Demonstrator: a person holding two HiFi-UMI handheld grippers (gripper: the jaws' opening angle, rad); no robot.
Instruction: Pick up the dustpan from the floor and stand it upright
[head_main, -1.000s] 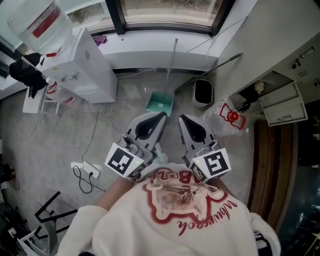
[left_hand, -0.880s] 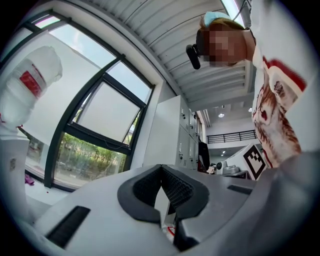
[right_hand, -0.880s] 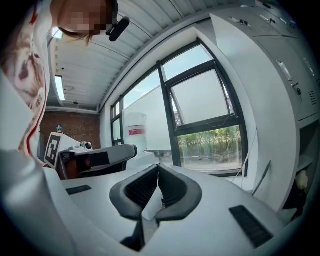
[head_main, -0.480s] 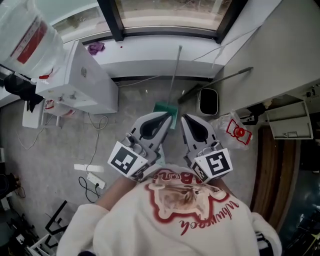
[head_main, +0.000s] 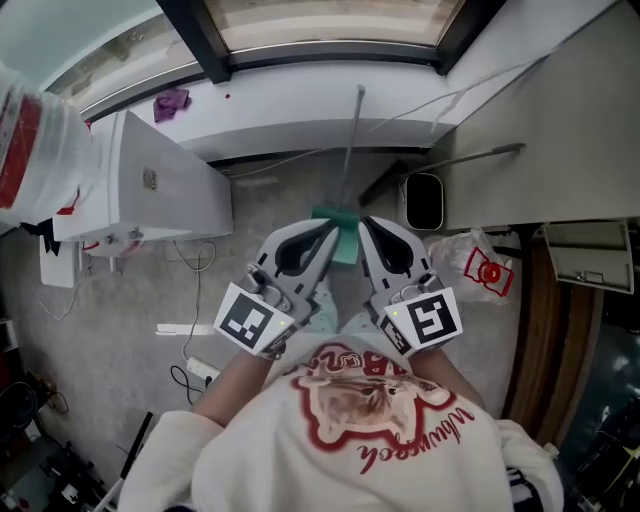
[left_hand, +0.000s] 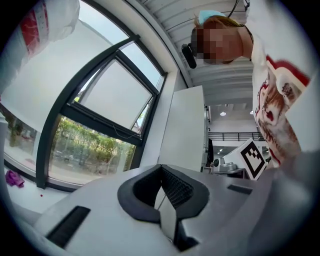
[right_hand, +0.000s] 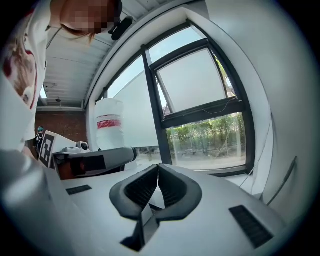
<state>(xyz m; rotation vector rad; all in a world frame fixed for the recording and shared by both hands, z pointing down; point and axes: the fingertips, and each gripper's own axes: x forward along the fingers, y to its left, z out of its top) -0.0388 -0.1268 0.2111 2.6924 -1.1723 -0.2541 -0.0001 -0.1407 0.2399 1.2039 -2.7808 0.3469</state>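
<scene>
1. Closest in, the left gripper (head_main: 322, 236) and right gripper (head_main: 368, 230) ride side by side at 12 o'clock from the person's chest. Both are clenched on nothing, as they were a second ago. In each gripper view the pads meet, and beyond them there is only window, not floor.
2. Just past the tips lies the dustpan (head_main: 346, 236), its green pan on the floor at 12 o'clock. It now shows in the gap between the two tips and is partly covered by them. A second ago it sat well ahead of them, so the person has closed in on it.
3. The approach looks nearly finished, but no grasp has begun. The tongs probably need to tip down toward the floor and one pair needs to release before anything can be picked up.
4. Its handle (head_main: 351, 150) runs on toward 12 o'clock, up to the window sill (head_main: 300, 110). Whether it rests there I cannot tell.
5. The black bin (head_main: 424, 200) stands at 1 o'clock and the white dispenser (head_main: 150, 195) at 10 o'clock. Both sit nearer than before.
</scene>
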